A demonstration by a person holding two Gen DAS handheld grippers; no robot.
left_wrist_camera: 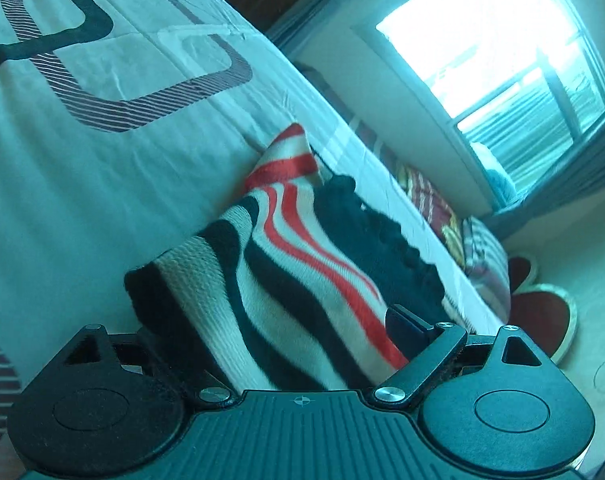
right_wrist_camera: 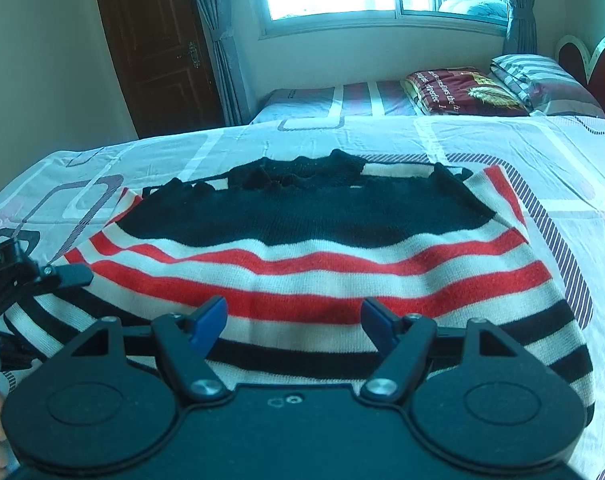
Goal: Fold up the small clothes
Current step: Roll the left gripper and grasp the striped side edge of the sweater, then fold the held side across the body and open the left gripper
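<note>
Nearest the lens, the left black two-finger gripper (right_wrist_camera: 68,274) is clamped on the lower left edge of a small knitted sweater with black, white and red stripes (right_wrist_camera: 302,264), lying flat on a white patterned bedsheet (right_wrist_camera: 502,148). To its right, the right blue-tipped gripper (right_wrist_camera: 294,316) hovers with fingers apart; it should probably pinch the hem squarely so both corners fold together.

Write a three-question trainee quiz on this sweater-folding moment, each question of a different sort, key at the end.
1. True or false: the right gripper is open above the striped sweater.
2. Which gripper has sweater fabric between its fingers? A) left gripper B) right C) neither
3. Fill in: the sweater lies on a ____.

Key: 1 true. 2 A; the wrist view shows fabric bunched between its fingers, though the left-hand finger is hidden. 3 bed, on its patterned sheet.
</note>
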